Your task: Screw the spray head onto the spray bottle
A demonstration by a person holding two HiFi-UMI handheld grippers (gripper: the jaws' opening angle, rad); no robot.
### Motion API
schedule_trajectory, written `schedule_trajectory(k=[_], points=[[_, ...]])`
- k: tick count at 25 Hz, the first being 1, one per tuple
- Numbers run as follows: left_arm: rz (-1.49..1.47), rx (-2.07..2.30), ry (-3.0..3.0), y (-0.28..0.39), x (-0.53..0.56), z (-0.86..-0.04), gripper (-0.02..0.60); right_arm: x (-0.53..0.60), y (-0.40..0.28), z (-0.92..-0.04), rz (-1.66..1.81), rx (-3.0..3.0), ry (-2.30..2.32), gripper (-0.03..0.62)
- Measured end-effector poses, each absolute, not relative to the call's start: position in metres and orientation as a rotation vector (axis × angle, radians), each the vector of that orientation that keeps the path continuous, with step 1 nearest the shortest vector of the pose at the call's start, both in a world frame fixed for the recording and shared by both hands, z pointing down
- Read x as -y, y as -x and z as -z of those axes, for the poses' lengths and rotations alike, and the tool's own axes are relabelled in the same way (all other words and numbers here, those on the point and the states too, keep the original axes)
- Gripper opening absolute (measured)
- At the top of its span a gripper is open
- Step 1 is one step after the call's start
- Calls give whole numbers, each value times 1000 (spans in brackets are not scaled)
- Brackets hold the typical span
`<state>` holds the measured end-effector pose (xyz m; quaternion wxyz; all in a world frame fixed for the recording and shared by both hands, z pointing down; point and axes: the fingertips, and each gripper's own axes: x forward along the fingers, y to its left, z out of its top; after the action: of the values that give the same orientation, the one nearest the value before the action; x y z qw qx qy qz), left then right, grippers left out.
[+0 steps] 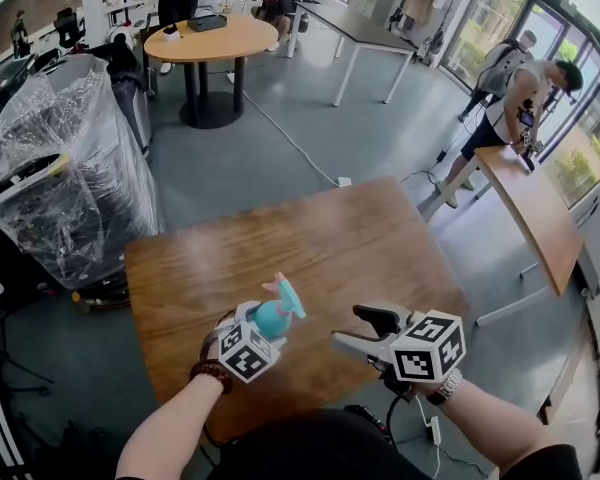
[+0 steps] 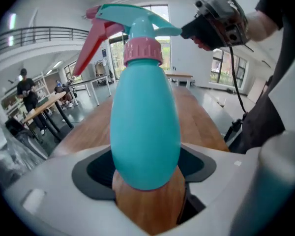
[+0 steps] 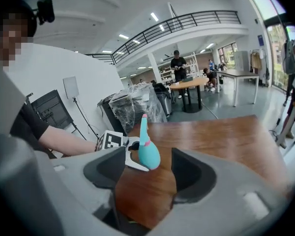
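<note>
"Spray bottle (image 1: 272, 320) is clamped in the left gripper (image 1: 260, 326) above the table (image 1: 380, 238), spray head (image 1: 283, 290) seated on top."
"Right gripper (image 1: 365, 331) hangs wide and empty nearby. If that collar (image 2: 143, 50) is only half-threaded, I'd guess tilting lets the head work loose."

In the head view, the marker cube of the left gripper (image 1: 265, 326) hides the lower half of the spray bottle (image 1: 276, 313). In the left gripper view, the bottle's belly hides where the pads (image 2: 91, 173) meet it. At the head view's left edge, what the plastic wrap (image 1: 65, 168) covers cannot be made out.
</note>
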<state>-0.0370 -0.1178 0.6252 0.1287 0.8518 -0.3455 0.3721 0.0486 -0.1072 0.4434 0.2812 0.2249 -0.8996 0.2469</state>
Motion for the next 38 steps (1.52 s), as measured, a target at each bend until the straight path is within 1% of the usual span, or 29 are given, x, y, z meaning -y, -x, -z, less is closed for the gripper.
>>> schedule_trajectory(k=[2, 3, 6, 10, 13, 21, 25, 29, 34, 37, 38], points=[[-977, 1031, -2453, 36, 128, -631, 408, 110, -58, -445, -585, 2430, -663, 276], [-935, 1046, -2442, 36, 132, -633, 408, 112, -63, -445, -538, 2440, -701, 265], [-859, 1093, -2427, 33, 145, -641, 409, 115, -77, -446, -395, 2450, -804, 168], [-820, 1178, -2414, 34, 163, -651, 410, 115, -90, -454, -276, 2419, -878, 61], [-779, 1231, -2409, 36, 176, -653, 410, 116, -99, -462, -274, 2404, -914, 14], [-797, 1267, -2389, 30, 188, -664, 410, 114, -115, -481, -329, 2391, -922, -3], [-819, 1276, -2324, 38, 177, -671, 411, 114, -110, -483, -355, 2402, -888, -5], [-811, 1257, -2344, 32, 180, -677, 413, 113, -104, -488, -357, 2418, -866, -6], [-878, 1244, -2332, 39, 177, -692, 416, 110, -97, -494, -358, 2422, -854, -6], [-913, 1235, -2332, 40, 177, -693, 437, 109, -95, -494, -354, 2422, -855, -6], [-923, 1230, -2330, 41, 175, -693, 457, 109, -94, -494, -353, 2423, -853, -6]])
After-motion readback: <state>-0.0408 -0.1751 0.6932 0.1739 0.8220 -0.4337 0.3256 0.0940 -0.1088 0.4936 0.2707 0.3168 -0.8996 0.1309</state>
